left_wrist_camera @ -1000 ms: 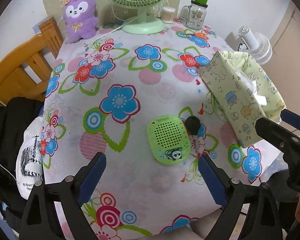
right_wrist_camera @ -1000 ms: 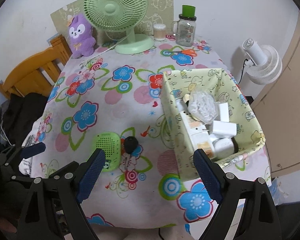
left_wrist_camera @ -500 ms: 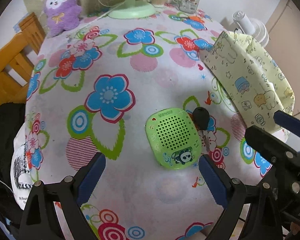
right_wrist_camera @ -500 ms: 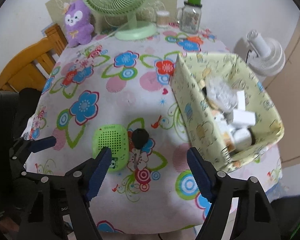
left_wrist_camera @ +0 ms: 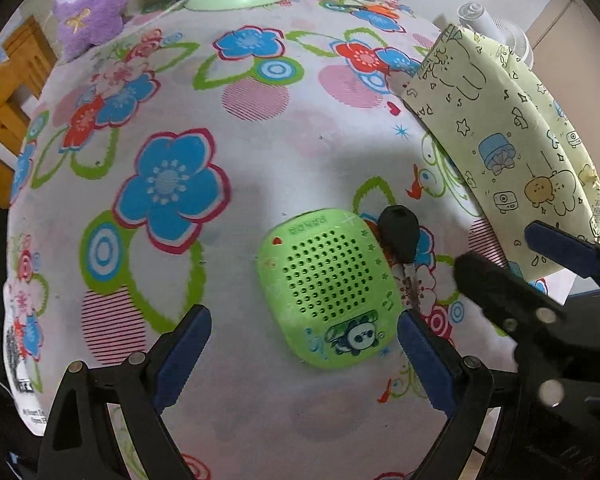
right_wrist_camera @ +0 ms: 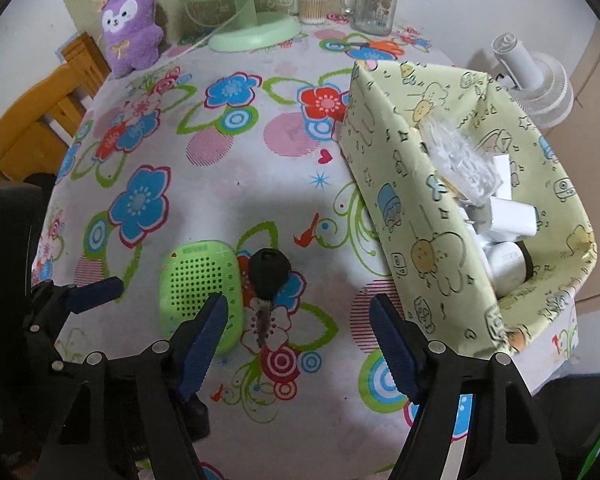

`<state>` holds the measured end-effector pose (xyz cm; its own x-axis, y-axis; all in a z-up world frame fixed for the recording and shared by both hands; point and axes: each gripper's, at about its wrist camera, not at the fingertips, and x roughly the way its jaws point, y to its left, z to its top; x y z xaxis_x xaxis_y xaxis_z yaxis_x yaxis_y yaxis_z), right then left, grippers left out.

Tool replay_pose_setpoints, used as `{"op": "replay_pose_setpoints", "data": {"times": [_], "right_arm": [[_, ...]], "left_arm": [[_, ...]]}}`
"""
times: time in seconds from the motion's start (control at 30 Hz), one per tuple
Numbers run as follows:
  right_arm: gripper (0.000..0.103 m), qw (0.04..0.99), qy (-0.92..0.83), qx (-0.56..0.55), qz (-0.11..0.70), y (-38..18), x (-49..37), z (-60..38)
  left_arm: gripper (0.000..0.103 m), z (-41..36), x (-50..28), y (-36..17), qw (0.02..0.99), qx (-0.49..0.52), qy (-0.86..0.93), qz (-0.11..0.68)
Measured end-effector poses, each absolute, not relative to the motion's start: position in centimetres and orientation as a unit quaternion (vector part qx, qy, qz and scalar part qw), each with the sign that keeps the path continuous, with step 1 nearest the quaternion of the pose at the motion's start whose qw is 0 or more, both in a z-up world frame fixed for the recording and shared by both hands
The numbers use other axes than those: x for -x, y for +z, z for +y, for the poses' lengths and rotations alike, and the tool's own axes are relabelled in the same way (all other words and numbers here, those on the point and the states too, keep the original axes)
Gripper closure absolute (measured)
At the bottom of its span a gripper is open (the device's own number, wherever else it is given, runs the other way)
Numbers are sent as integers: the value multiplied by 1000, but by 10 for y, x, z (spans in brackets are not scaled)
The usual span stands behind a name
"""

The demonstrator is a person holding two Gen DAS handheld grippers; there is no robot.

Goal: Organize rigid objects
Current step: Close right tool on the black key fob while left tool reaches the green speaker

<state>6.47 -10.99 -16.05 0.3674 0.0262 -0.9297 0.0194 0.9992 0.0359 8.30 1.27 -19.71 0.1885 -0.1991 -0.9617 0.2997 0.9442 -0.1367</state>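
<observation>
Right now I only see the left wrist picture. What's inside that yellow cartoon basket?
Observer: The right wrist view looks into the basket: white boxes, a crinkly plastic bag and a white jar.
Operator: Is the other gripper lined up with the black key?
Observer: Yes. The key lies flat on the cloth between the closing jaws of the right gripper, with no pad pressing it.
</observation>
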Motion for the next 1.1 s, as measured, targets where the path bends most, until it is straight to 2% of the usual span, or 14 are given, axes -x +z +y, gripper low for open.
{"op": "replay_pose_setpoints", "data": {"times": [0.37, 0.77, 0.93, 1.0, 1.1], "right_arm": [[31, 808, 6, -13, 588, -177, -83, -109], [35, 792, 27, -4, 610, -184, -106, -112], [35, 786, 37, -13, 617, -187, -111, -115], [35, 785, 43, -19, 617, -188, -113, -116], [35, 784, 54, -19, 619, -189, -116, -115]], "left_arm": [[4, 0, -89, -212, 762, -38, -145, 630], [4, 0, -99, -219, 775, 27, -39, 630], [14, 6, -95, -218, 784, 50, -2, 619], [26, 7, -93, -215, 787, 58, -1, 614], [27, 8, -94, -213, 786, 62, -1, 615]]}}
